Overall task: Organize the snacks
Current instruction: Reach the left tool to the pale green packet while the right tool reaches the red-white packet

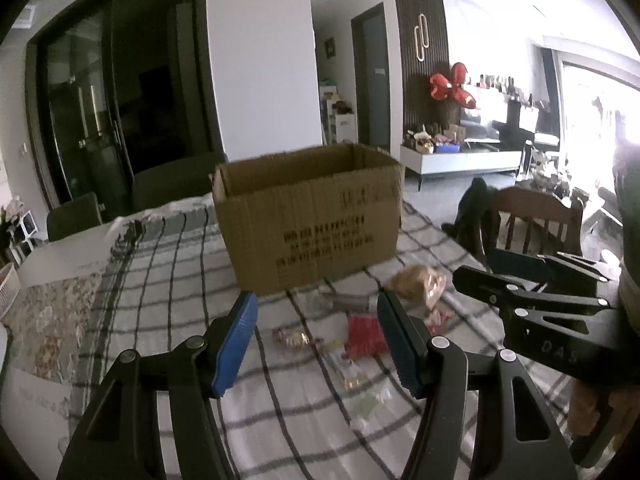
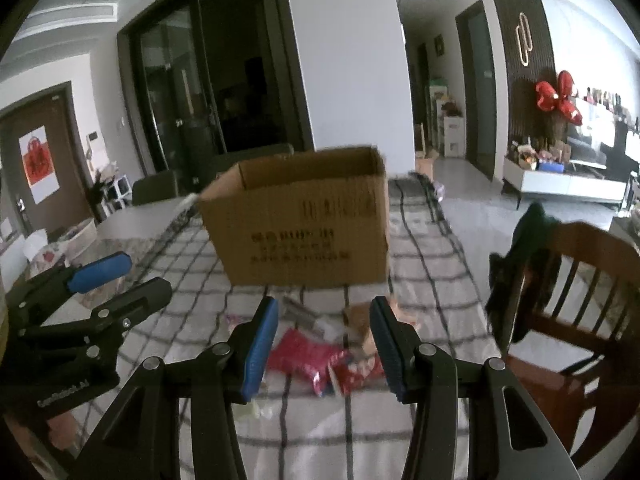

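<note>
An open cardboard box [image 1: 308, 216] stands on the checked tablecloth [image 1: 168, 280]; it also shows in the right wrist view [image 2: 304, 224]. Several snack packets lie in front of it: a red packet [image 1: 364, 334], a brown bag [image 1: 420, 284] and a small wrapped sweet [image 1: 290, 336]. In the right wrist view a pink-red packet [image 2: 304, 354] and a red packet [image 2: 358, 372] lie between my fingers. My left gripper [image 1: 316, 344] is open and empty above the snacks. My right gripper [image 2: 324, 348] is open and empty too; it also shows at the right of the left wrist view [image 1: 516, 280].
A wooden chair [image 2: 572, 312] with dark clothing over it stands at the table's right side. Dark chairs [image 2: 156, 188] stand behind the table. A floral mat [image 1: 52, 320] and a white basket [image 1: 8, 288] lie at the left.
</note>
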### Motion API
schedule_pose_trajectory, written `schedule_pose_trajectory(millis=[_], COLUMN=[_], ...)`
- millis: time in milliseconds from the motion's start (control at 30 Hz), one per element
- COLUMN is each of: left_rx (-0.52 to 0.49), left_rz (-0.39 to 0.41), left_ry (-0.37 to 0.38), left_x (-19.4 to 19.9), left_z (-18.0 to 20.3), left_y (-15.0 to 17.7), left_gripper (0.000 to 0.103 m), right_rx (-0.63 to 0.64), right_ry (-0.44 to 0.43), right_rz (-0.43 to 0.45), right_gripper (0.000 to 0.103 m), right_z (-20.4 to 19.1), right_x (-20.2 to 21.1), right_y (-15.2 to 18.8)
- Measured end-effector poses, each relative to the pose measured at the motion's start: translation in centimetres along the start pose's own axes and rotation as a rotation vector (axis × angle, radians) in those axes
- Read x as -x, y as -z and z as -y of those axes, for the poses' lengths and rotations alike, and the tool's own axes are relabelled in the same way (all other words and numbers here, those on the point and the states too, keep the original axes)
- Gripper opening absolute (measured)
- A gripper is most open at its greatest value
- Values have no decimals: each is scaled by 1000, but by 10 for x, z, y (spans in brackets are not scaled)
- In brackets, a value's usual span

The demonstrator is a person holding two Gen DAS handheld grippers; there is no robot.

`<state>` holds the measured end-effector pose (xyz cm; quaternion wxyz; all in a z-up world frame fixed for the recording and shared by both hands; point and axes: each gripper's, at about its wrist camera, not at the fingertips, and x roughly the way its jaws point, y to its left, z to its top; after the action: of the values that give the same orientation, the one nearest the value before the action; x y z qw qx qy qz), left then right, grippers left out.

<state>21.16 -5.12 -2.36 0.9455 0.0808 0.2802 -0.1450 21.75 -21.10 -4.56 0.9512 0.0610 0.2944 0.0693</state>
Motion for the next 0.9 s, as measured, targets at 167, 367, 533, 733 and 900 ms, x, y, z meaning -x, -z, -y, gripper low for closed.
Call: schedule_pose_trajectory(millis=[167, 367, 533, 733, 900], left_rx=[0, -24, -56, -52, -49], left_rz=[-35, -104, -148, -207, -244], left_ry=[5, 30, 46, 90, 107], left_x=[-2, -15, -29, -46, -59], left_z=[10, 19, 27, 30, 32], left_y=[22, 45, 59, 73, 82], left_gripper=[60, 55, 46, 38, 32], right_rx=[13, 26, 19, -12, -14], right_ry=[-13, -3, 0, 1, -6], right_rz=[-40, -73, -127, -177, -198], right_gripper=[49, 49, 49, 49, 49], right_z=[2, 4, 7, 12, 10], right_x=[-3, -8, -19, -33, -39], right_y=[18, 35, 51, 64, 69])
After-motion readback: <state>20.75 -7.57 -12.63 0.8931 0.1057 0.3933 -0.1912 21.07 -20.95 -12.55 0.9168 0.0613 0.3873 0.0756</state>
